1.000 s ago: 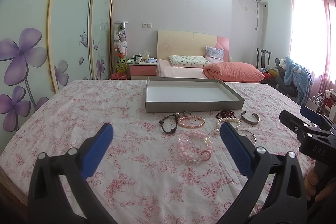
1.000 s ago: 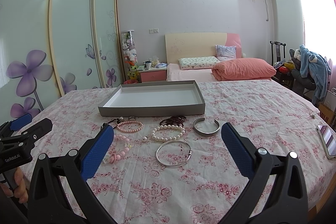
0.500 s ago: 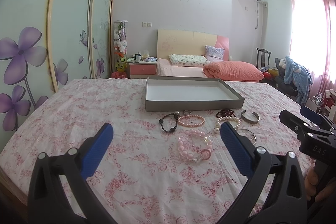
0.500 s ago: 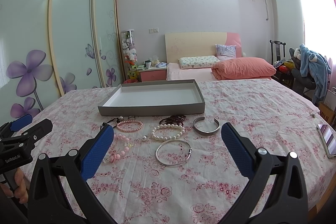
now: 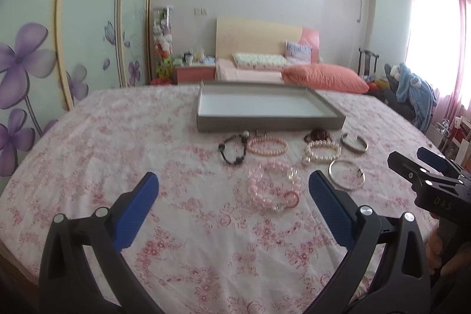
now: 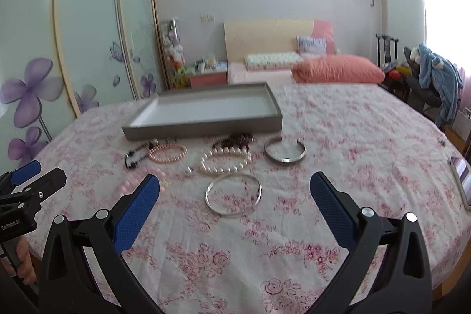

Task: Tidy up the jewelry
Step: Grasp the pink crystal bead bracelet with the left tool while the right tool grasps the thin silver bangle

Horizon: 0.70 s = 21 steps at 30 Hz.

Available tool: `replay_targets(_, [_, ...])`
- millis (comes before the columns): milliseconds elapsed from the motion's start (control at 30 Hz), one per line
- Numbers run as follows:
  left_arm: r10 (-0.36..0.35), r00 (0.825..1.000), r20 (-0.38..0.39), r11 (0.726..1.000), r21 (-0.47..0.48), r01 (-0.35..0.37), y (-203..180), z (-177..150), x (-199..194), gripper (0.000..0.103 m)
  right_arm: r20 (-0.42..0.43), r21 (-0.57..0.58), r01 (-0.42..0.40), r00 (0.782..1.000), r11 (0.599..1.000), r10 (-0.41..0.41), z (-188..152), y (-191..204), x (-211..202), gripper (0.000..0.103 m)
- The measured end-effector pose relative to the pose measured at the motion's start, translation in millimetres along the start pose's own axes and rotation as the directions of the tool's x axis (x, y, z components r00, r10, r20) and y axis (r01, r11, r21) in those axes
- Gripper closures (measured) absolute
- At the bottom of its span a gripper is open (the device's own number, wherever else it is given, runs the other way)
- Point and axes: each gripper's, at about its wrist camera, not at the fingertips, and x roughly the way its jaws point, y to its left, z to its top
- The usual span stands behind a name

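**Jewelry sorting — no piece transferred yet**

The grey tray (image 6: 203,124) sat empty on the floral bedspread (image 6: 338,143), so the whole task remained. All pieces lay on the bedspread just in front of the tray: black bead bracelet (image 5: 232,150), pink pearl bracelet (image 5: 267,146), dark red bead bracelet (image 6: 234,141), white pearl bracelet (image 6: 225,161), silver cuff (image 6: 285,150), thin silver bangle (image 6: 234,197) and chunky pink bracelet (image 5: 273,190). The left hand-held gripper (image 5: 232,208) hovered low with jaws spread wide, holding nothing, the chunky pink bracelet between its fingers. The right hand-held gripper (image 6: 235,209) — equally wide and empty — was levelled at the thin silver bangle.
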Motion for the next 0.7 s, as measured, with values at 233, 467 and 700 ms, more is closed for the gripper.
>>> replay_targets(233, [-0.041,0.991,-0.130,0.999,-0.010,0.040,2.9,-3.2,34.5,0.004,-0.219,0.006,0.021,0.975,1.000,-0.020,-8.5,-3.6,47.2,0.002])
replay_targets(467, [-0.087,0.975,-0.204,0.995,-0.064,0.076,8.9,-2.2,57.3,0.004,-0.398,-0.001,0.062,0.915,0.998,-0.058,-13.9,-7.8,90.2,0.002])
replay_targets(700, [-0.093,0.954,-0.285,0.995,-0.047,0.083,3.6,3.1,78.7,0.004,-0.411,-0.066,0.062,0.908,0.996,-0.084,-10.7,9.1,101.5,0.003])
